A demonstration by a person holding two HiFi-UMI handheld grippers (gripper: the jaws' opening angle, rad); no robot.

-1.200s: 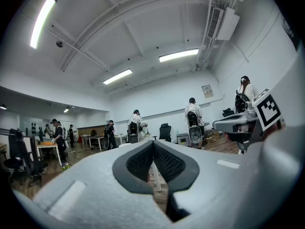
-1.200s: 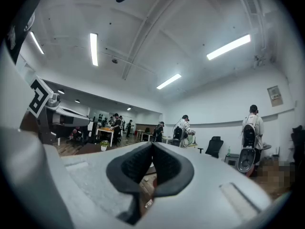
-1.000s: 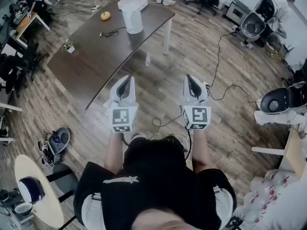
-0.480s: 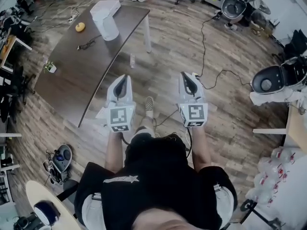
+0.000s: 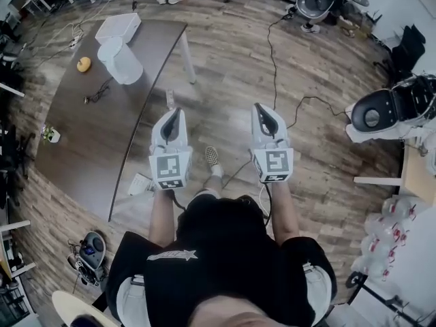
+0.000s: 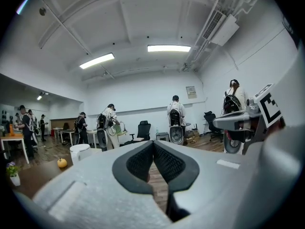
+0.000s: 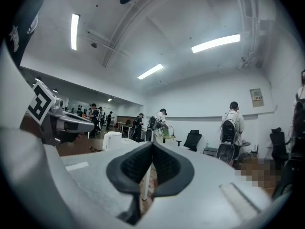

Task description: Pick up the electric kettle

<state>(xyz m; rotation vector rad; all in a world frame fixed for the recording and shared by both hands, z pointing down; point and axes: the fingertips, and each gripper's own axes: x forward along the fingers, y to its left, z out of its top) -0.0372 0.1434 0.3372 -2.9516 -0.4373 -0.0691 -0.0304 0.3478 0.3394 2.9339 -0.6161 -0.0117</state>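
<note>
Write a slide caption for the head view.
Left gripper and right gripper, shut and empty; electric kettle apart on the table.

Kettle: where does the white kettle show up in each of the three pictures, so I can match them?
Head view: kettle upper left, standing on the brown table.
Left gripper view: kettle at the lower left.
Right gripper view: kettle left of centre, below the middle.
Shared landmark: the brown table under it.

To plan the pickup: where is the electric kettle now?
Head view, upper left: the electric kettle stands on the dark table, beside a white box.
</note>
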